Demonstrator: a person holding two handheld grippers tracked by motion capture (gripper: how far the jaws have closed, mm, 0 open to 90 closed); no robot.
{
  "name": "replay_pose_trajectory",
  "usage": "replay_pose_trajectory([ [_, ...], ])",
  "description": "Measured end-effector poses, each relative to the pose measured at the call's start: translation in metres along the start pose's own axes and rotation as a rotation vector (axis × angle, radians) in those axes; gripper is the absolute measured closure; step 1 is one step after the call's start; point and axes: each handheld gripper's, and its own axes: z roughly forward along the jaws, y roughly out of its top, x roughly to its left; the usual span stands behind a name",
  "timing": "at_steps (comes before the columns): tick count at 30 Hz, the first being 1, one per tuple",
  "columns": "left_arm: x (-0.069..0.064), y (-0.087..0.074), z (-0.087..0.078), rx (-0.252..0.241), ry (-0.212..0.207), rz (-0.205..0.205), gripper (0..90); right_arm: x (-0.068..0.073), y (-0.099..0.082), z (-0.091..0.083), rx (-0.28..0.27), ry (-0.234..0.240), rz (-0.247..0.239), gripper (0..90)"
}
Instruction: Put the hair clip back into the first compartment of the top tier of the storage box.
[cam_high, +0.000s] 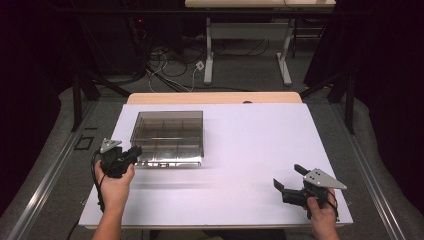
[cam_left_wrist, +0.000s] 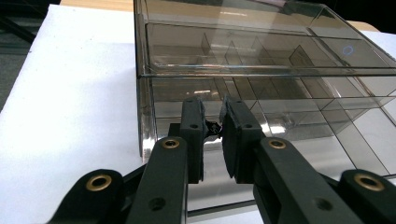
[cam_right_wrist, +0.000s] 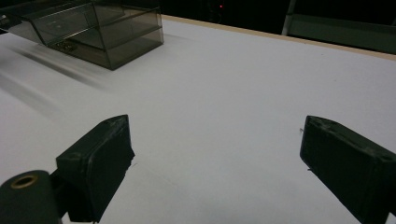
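At the table's (cam_high: 260, 150) left-centre: one smoked clear compartment box (cam_high: 168, 137), long side running left to right.
Your left gripper (cam_left_wrist: 212, 128) is nearly closed on a small latch at its front wall; your right gripper (cam_right_wrist: 210, 163) gapes unladen. Likely light, rigid, slick, crackable; grasp the rim.

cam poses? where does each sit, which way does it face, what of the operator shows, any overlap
High view: above the person's side, facing forward and down on the table; forearms, left gripper, right gripper show.
Left gripper view: on the left gripper, facing the box side; nearly shut jaws at a small latch.
Right gripper view: on the right gripper, low over the table, facing its far edge; jaws wide open.
Shared: the box shows in all three.
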Motion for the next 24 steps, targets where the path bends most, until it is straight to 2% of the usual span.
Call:
replay_pose_trajectory([
  [15, -0.0009, 0.0000, 0.0001, -0.003, 0.000, -0.002, 78.5, -0.0001, 0.0000, -0.0001, 0.001, 0.001, -0.001, 8.8],
  [24, -0.0009, 0.0002, 0.0000, -0.012, 0.002, -0.003, 75.2, 0.0000, 0.0001, -0.0001, -0.001, 0.000, -0.003, 8.8],
])
